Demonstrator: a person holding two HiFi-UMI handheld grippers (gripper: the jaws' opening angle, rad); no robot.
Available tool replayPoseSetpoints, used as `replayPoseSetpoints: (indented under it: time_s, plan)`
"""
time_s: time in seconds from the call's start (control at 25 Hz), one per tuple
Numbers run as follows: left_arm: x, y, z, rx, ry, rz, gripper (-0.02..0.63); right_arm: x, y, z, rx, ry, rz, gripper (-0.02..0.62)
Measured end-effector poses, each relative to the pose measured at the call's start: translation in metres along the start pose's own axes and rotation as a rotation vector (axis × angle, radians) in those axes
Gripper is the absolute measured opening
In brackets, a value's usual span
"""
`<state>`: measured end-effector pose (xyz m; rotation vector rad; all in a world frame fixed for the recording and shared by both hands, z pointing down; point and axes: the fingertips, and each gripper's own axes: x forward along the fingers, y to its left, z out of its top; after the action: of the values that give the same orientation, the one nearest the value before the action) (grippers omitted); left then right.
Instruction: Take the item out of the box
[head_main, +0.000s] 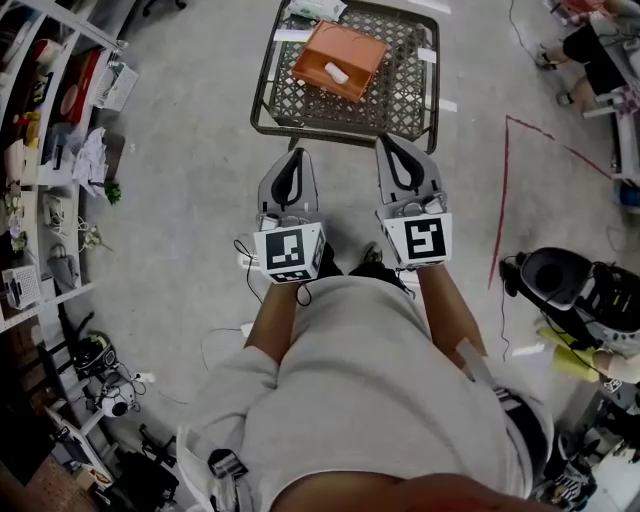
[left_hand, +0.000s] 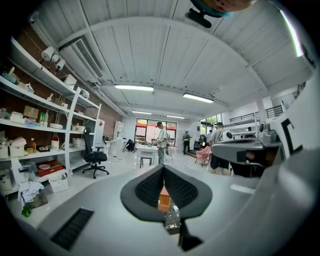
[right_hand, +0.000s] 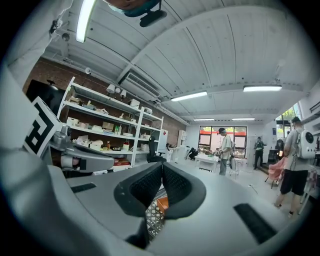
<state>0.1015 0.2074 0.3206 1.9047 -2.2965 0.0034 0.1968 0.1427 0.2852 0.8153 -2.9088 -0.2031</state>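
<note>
The left gripper (head_main: 297, 153) has its jaws pressed together with nothing between them, and the right gripper (head_main: 385, 141) is clenched and empty too. Both are held side by side, roughly level, short of the near edge of the dark metal mesh tabletop (head_main: 405, 95). On the tabletop, ahead of and between the two grippers, sits the open orange cardboard box (head_main: 340, 58). The small white oblong item (head_main: 337, 72) lies inside it, its long axis running diagonally to the box walls. Neither gripper is clearly nearer. Both must likely open and reach forward and down over the box's near wall.
</note>
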Motion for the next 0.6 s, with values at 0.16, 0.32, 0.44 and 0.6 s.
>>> replayPoseSetpoints:
  time_s: [0.16,0.32,0.44,0.6]
  plan:
    - [0.006,0.031,0.000,-0.006,0.007,-0.023,0.011,0.025,0.010,0.003,-0.017,0.001,-0.022,0.005]
    - [0.008,0.062,0.002,-0.012,0.022,-0.054,0.011,0.048,0.025,0.009,-0.034,0.010,-0.048,0.005]
    - [0.009,0.080,0.002,-0.016,0.030,-0.079,0.011,0.060,0.037,0.013,-0.033,0.022,-0.053,0.005]
    - [0.010,0.096,-0.005,-0.028,0.047,-0.086,0.011,0.071,0.048,0.012,-0.028,0.044,-0.052,0.005]
